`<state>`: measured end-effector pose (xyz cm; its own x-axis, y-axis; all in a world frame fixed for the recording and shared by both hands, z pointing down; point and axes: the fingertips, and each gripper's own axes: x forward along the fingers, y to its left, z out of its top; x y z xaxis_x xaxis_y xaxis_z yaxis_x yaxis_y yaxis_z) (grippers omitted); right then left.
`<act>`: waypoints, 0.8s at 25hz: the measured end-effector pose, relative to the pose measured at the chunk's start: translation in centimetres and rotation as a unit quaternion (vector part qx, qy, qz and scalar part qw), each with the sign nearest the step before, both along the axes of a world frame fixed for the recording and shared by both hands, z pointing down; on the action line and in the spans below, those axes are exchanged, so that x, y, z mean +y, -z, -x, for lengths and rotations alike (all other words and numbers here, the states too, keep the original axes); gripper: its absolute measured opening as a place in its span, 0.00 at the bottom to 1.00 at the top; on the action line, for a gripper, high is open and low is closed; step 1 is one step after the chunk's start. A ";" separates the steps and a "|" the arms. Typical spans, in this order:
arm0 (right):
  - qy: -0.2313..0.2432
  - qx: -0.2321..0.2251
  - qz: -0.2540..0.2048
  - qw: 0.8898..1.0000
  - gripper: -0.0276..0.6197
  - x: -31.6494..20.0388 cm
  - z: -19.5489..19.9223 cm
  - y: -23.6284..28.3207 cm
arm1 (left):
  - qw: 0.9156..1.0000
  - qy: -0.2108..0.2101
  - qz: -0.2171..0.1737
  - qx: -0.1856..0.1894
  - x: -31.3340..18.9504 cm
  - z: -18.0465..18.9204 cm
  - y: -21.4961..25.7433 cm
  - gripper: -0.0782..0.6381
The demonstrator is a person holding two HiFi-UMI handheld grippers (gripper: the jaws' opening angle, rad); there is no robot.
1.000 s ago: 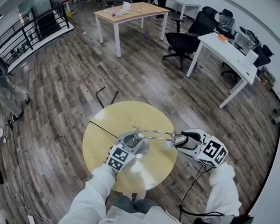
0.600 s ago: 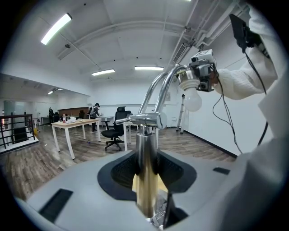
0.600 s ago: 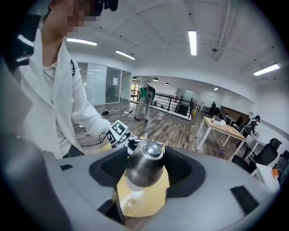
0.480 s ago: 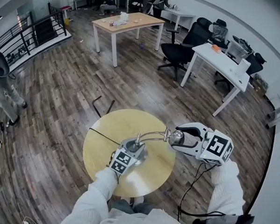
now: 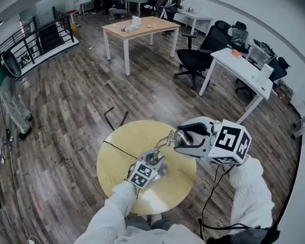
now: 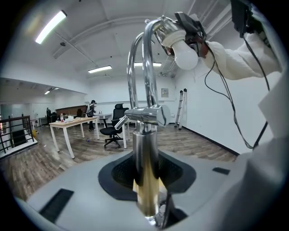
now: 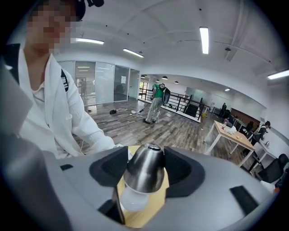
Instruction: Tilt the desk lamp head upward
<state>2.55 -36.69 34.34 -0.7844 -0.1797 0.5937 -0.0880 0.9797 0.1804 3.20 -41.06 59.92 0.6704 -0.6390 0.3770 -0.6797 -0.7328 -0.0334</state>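
A chrome desk lamp stands on the round yellow table. Its upright post sits between the jaws of my left gripper, which have just been closing and are shut on it low down, near the lamp base. From the post, two curved chrome arms arch up to the lamp head with its white bulb. My right gripper is raised above the table and shut on that head. In the right gripper view the steel shade fills the gap between the dark pads.
A black cable runs across the table to the lamp. Beyond stand a wooden table, black office chairs and a white desk. A person stands at the far left by a railing.
My right gripper has risen and drawn in toward the post with the lamp head, so the arms now arch up instead of lying low. The left gripper has stayed at the post.
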 end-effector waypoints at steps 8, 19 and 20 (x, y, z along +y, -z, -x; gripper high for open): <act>0.031 0.012 0.005 0.999 0.45 -0.1 5.4 1.2 | 1.000 -0.009 -0.003 -0.024 -0.5 -0.1 -0.6 0.26; -0.004 -0.037 -0.004 0.999 0.45 -1.6 2.7 1.0 | 0.999 -0.012 -0.022 -0.047 -0.9 -1.5 -1.1 0.26; -0.006 -0.054 -0.010 0.998 0.45 -1.6 2.7 1.4 | 0.999 -0.011 -0.028 -0.043 -0.9 -1.4 -0.9 0.26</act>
